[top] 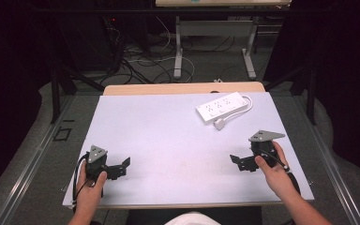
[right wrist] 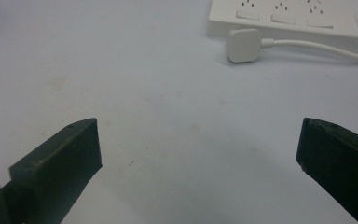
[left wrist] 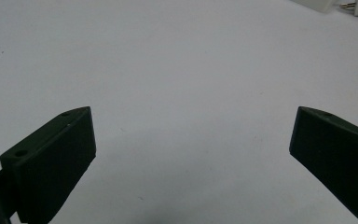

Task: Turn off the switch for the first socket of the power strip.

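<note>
- Between the spread jaws of the left gripper and the right gripper lies only bare table, matte and pale, faintly smudged.
- Far right, well apart, rests the white power strip, a glossy rectangular block.
- Its squarish plug lies just beside it.
- Wide open surface surrounds both grippers.

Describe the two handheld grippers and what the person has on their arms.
Both the left gripper and the right gripper are black, each topped by a grey three-cornered plate with small holes. Their jaws are flat black blocks with slanted tips and small screw holes. A black cable trails from each. The forearms are bare, with no sleeves in view; the right hand has a dark band at the wrist.
</note>
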Demonstrator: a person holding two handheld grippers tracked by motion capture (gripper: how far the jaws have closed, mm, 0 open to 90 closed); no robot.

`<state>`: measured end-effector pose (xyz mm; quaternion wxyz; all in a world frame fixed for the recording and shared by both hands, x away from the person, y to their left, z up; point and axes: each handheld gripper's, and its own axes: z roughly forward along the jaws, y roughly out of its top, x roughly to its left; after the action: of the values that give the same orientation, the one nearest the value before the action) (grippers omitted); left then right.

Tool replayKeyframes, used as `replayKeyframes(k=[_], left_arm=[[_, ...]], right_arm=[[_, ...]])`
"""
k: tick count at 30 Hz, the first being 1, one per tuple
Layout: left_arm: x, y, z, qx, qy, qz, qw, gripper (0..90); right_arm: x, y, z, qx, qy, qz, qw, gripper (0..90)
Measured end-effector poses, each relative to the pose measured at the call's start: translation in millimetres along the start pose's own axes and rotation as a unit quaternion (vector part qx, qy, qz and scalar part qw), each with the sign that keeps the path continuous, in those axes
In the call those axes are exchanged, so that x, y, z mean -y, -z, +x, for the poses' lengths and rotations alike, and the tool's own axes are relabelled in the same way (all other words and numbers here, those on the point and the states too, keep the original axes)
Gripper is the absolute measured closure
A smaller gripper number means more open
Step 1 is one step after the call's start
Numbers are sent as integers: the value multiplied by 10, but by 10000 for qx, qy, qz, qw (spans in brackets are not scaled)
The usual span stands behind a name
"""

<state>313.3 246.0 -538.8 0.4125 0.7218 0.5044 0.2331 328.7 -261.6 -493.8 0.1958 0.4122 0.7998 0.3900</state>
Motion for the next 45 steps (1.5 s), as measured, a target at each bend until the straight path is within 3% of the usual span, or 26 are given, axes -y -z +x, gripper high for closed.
replayKeyframes(k=[12, 15, 27, 37, 45], left_arm=[[-2, 10, 2, 16, 1, 56, 10000, 1], [-1, 8, 3, 14, 4, 48, 10000, 1], [0, 4, 1, 8, -8, 55, 10000, 2], [1, 1, 8, 19, -15, 59, 10000, 2], [0, 2, 12, 36, 11, 60, 10000, 2]], right_arm=[[337, 37, -18, 204, -96, -13, 9997, 0], [401, 46, -28, 352, -16, -13, 9994, 0], [583, 28, -141, 395, -176, -105, 9990, 0], [672, 10, -262, 446, -625, -81, 9970, 0], [745, 15, -341, 558, -763, -69, 9955, 0]])
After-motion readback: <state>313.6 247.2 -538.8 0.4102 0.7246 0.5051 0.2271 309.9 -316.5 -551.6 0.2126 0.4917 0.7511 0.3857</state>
